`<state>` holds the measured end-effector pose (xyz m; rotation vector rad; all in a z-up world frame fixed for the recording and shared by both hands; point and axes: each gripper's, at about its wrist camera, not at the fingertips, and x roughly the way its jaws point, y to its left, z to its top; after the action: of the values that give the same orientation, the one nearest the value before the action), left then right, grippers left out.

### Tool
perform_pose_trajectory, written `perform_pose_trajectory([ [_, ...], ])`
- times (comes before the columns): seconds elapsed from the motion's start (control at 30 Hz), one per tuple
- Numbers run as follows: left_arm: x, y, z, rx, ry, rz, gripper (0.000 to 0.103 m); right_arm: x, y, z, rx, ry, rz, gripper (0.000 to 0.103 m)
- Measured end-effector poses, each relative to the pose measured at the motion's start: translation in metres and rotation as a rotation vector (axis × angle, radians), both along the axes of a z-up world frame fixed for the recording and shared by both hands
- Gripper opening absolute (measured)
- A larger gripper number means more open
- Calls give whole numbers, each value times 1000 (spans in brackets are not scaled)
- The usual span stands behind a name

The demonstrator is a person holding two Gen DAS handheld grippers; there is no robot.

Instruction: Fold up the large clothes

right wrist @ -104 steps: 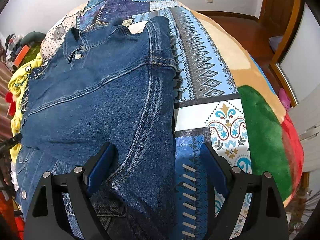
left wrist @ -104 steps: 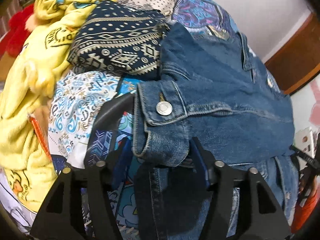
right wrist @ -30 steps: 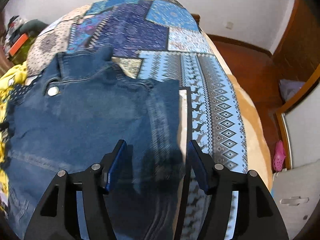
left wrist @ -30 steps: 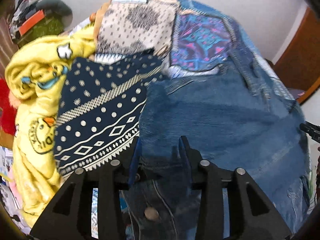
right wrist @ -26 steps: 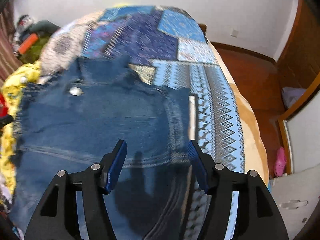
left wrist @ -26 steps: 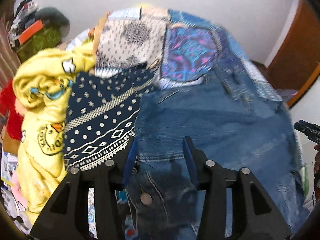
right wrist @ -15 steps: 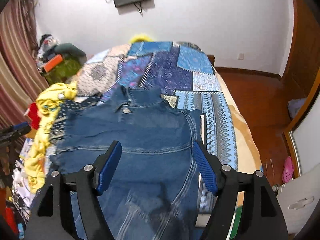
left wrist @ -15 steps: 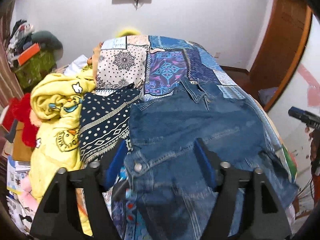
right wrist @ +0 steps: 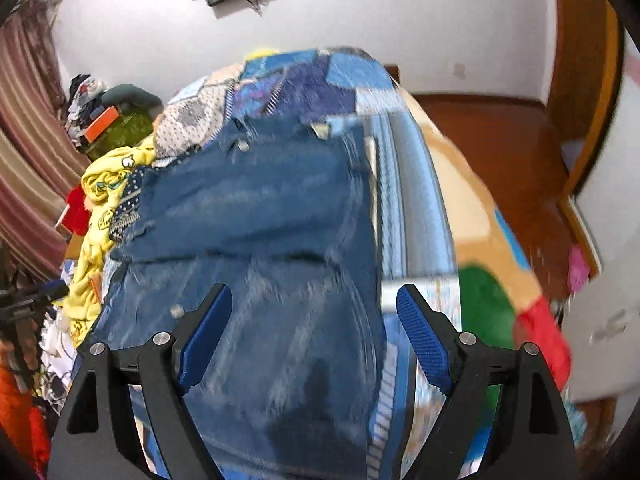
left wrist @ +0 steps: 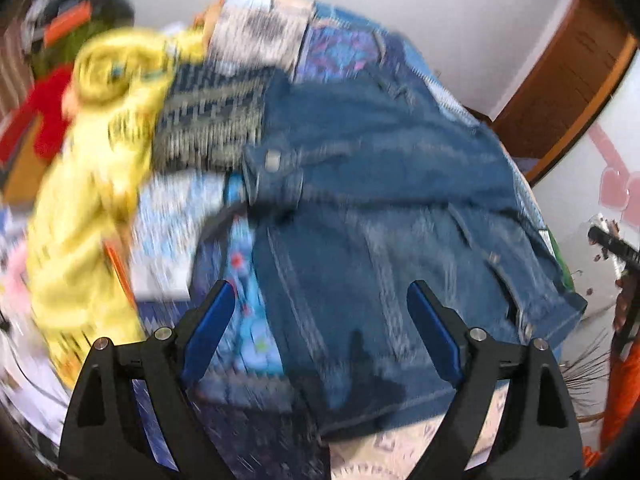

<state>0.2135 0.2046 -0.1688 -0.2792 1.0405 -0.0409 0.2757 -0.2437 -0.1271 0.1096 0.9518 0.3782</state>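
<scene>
With its sleeves folded in, the jacket [right wrist: 260,216] lies flat on the bed [right wrist: 440,208], ready for a crosswise fold. Both the left hand-held gripper [left wrist: 320,320] and right hand-held gripper [right wrist: 312,320] are opening, empty; a second ago they were narrower and nearer the denim.

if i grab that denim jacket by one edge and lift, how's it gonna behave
The denim jacket would probably drape and sag rather than hold flat: it already lies folded over itself on the patchwork bedspread. The thick seams and metal button suggest fairly heavy cloth. It likely won't slide much over the bedspread's fabric.
</scene>
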Motion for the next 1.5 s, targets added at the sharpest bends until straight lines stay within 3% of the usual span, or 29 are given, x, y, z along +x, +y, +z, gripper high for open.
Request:
perform_pose_trajectory([
  [0.17, -26, 8, -54, -201, 118, 97, 88, -23, -16, -33, 30, 105, -41, 82],
  [0.43, -52, 3, -87, -359, 165, 175, 86, -43, -22, -66, 66, 214, -53, 82],
  [0.53, -58, -2, -86, -337, 136, 183, 66, -49, -21, -72, 94, 221, -57, 82],
  [0.57, -59, -4, -85, -356, 128, 178, 52, -50, -21, -72, 106, 217, -63, 78],
  [0.6, -61, -6, -84, -379, 122, 173, 44, -50, -22, -73, 125, 216, -63, 73],
  [0.63, -62, -7, -81, -361, 111, 177, 42, -51, -22, -73, 151, 220, -58, 61],
  [0.67, -61, -7, -76, -341, 98, 173, 33, -52, -21, -72, 188, 222, -47, 53],
  [0.73, -61, -12, -66, -295, 70, 160, 27, -55, -20, -72, 183, 209, -57, 48],
  [0.87, -59, -20, -39, -235, -11, 127, 14, -54, -20, -66, 203, 187, -51, 22],
  [1.07, -41, -12, 13, -236, -140, 106, 12, -41, -11, -36, 210, 90, -5, 14],
  [1.27, 6, -7, 64, -211, -264, 78, 12, -7, 4, 5, 206, -38, 25, 12],
  [1.5, 79, 13, 79, -251, -291, 130, 12, 62, 17, 40, 213, -136, 9, 11],
])
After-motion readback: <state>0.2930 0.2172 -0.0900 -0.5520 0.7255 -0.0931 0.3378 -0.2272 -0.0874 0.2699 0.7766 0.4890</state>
